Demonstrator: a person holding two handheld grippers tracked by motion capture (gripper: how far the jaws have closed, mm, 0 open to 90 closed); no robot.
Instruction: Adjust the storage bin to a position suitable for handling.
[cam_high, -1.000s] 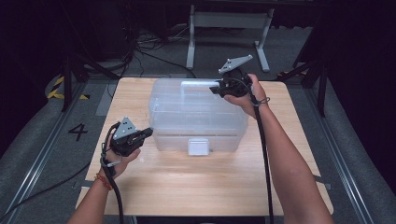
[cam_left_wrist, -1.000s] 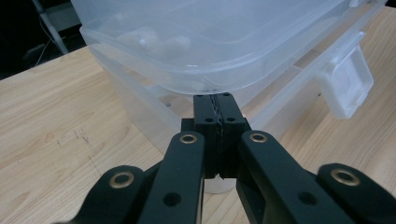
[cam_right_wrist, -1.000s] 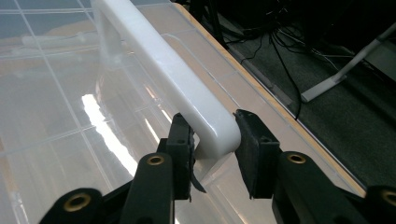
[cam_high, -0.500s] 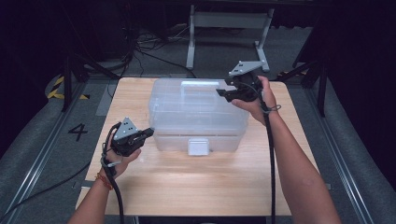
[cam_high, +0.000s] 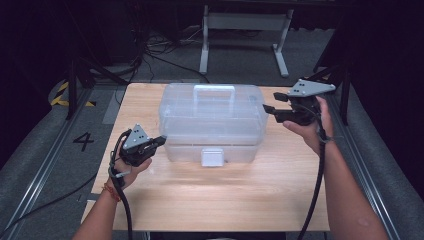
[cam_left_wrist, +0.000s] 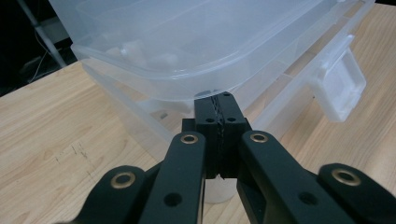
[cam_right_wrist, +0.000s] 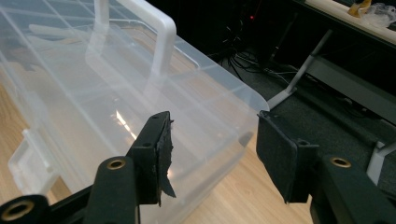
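On the table: one clear plastic storage box stands mid-board, lid down, white handle on top, front latch facing me
My left gripper: jaws shut with nothing between them, tips pressed in under the lid's rim at the box's left front corner; in the left gripper view the closed tips sit right beneath the lid edge
My right gripper: jaws standing apart, having just been opening; nothing between them, held just off the box's right end and clear of it; in the right gripper view the box's near corner lies beyond the gap between the pads, untouched
Work in hand, as I judge it: getting the lid open
Done so far: left tips placed under the rim; right hand free of the handle
Left to do: latch looks to be down against the box front, lid not lifted; whether the latch is released I cannot tell
Contents: box walls are cloudy, inside not legible
Count: one box, one handle, one latch, two grippers, one table
Surroundings: dark floor with cables and a grey stand behind the table
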